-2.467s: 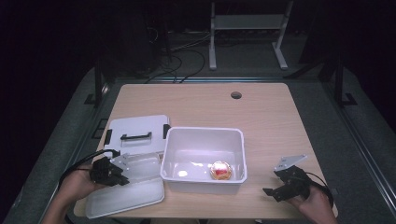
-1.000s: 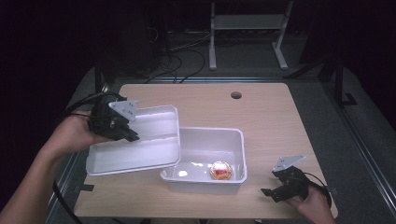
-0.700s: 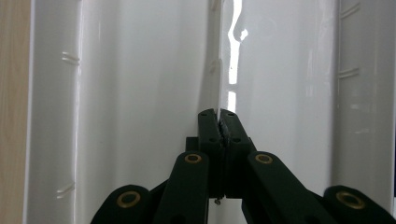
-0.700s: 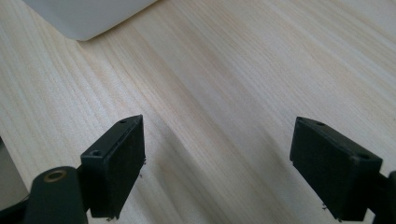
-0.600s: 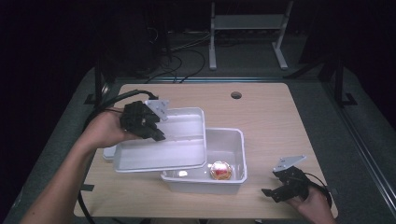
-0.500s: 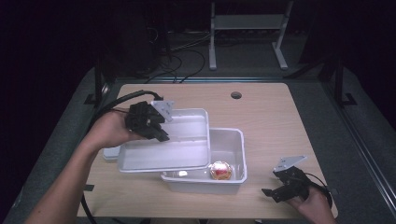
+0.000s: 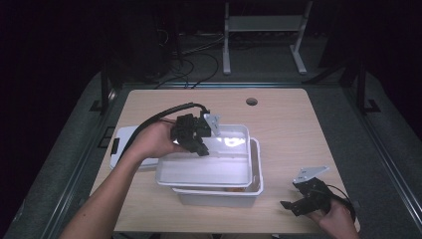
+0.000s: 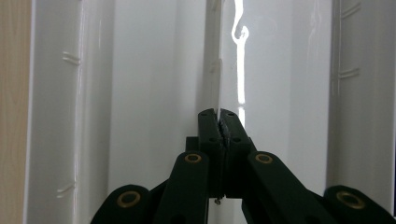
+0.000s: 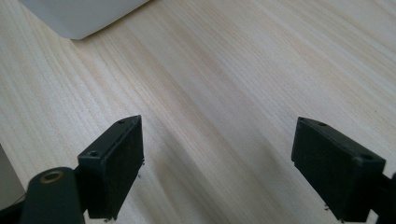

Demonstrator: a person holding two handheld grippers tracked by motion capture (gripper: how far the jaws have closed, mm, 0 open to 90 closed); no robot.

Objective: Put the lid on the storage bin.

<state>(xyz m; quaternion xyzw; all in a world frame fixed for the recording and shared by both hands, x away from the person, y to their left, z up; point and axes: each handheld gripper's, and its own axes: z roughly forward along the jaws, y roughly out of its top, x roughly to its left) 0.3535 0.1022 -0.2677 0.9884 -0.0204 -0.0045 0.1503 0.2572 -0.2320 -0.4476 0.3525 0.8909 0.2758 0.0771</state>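
The left tool (image 7: 201, 147) is pinching the near rim of the upper tray (image 7: 214, 167) and hovering it over the lower tub (image 7: 256, 186), roughly lined up but not seated yet. The right tool (image 7: 298, 201) is sitting wide open and empty on the worktop (image 7: 288, 124), so lowering and nesting is what's left, I'd say.

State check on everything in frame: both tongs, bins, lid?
left tongs: shut on the upper bin's rim
upper bin: lifted, held over the lower bin, not seated
lower bin: on the table, open, something orange inside
lid: off, flat on the table left of the bins
right tongs: open, empty, low over bare table
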